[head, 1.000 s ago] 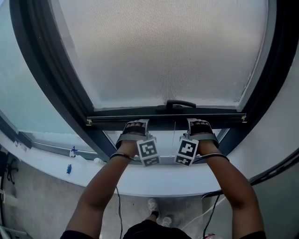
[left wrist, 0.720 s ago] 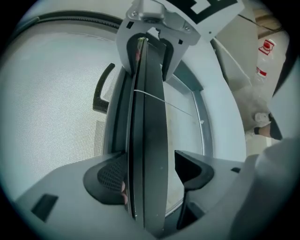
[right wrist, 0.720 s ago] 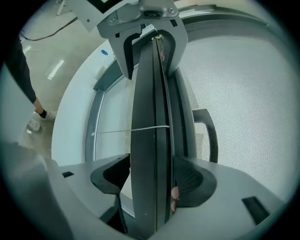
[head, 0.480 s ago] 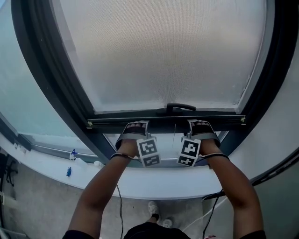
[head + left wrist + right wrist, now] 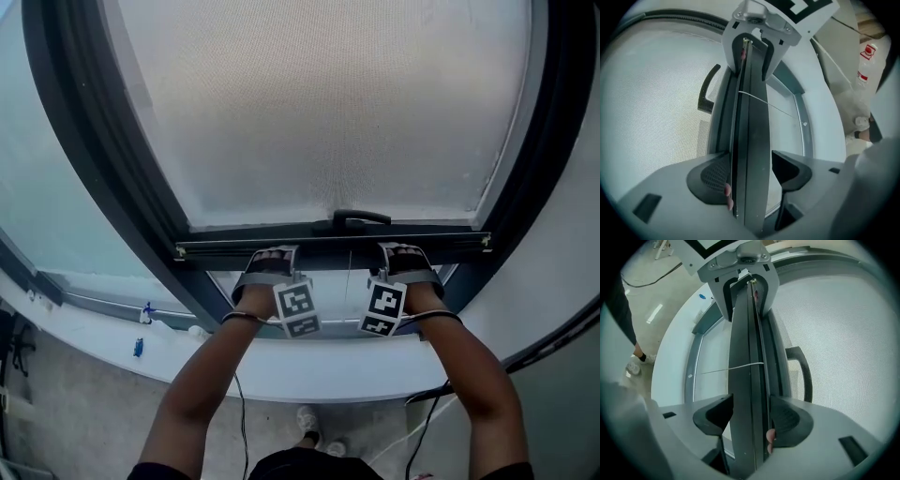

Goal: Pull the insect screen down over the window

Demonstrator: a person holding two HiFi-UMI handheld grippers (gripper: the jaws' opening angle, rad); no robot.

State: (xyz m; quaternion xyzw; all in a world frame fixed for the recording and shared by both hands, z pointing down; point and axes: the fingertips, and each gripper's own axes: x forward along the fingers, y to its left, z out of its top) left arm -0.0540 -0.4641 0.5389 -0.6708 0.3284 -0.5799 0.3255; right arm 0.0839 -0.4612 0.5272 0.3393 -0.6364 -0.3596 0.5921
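The grey mesh insect screen point(image 5: 328, 103) covers most of the window and ends in a dark bottom bar point(image 5: 328, 246) with a black handle point(image 5: 361, 218). My left gripper point(image 5: 272, 251) straddles the bar left of the handle. Its jaws have just been closing; in the left gripper view point(image 5: 750, 171) one pad touches the bar and a thin gap shows at the other. My right gripper point(image 5: 403, 248) sits right of the handle. Its jaws have also been closing, and in the right gripper view point(image 5: 750, 416) both pads lie against the bar point(image 5: 747, 380).
The dark window frame point(image 5: 94, 159) borders the screen on both sides. Just below the bar lies the white sill point(image 5: 309, 361). A thin white cord point(image 5: 764, 103) crosses under the bar. Cables and the person's shoes point(image 5: 314, 422) are on the floor.
Both hands stay at the bar, and bar and screen keep their height. The right marker cube has tipped slightly.
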